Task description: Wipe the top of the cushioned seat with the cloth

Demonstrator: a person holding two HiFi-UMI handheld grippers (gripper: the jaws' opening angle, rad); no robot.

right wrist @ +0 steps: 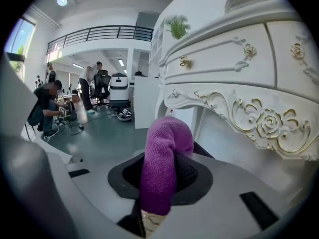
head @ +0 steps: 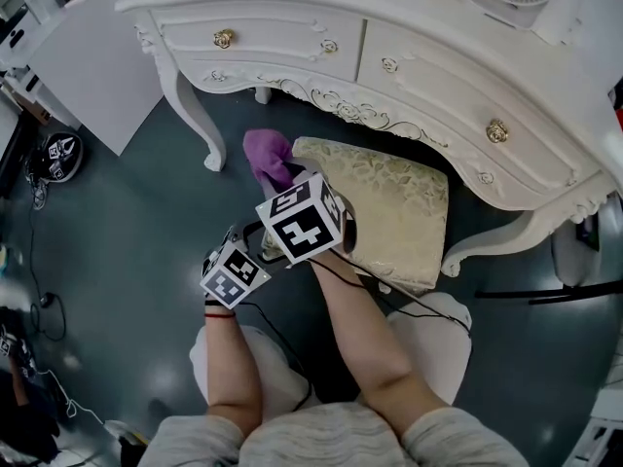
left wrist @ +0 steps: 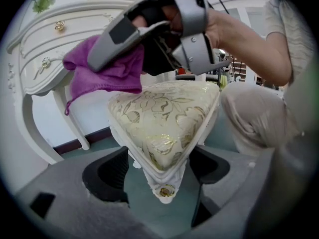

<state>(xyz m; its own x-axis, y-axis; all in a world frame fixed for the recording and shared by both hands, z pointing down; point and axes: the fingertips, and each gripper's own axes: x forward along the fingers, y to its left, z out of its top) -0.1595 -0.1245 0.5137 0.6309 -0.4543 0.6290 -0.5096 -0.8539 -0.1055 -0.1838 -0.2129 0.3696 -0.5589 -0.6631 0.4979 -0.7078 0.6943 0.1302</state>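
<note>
A: Right gripper [right wrist: 158,176]?
B: We see its jaws closed on the purple terry cloth [head: 265,152], with a fold poking up between them. The cloth hangs over the table-side corner of the cream, gold-flowered cushioned seat [left wrist: 164,118], beside the white carved dressing table [head: 292,37].
A: Left gripper [left wrist: 159,173]?
B: Jaws wide apart, straddling the seat's near corner, gripping nothing. We judge it's there to steady the seat.
A: Cloth on the cushion?
B: We can't tell if it touches.

A white carved dressing table [head: 389,56] is standing just beyond the right gripper [head: 284,181], grey-green floor [head: 127,222] spreading below.
</note>
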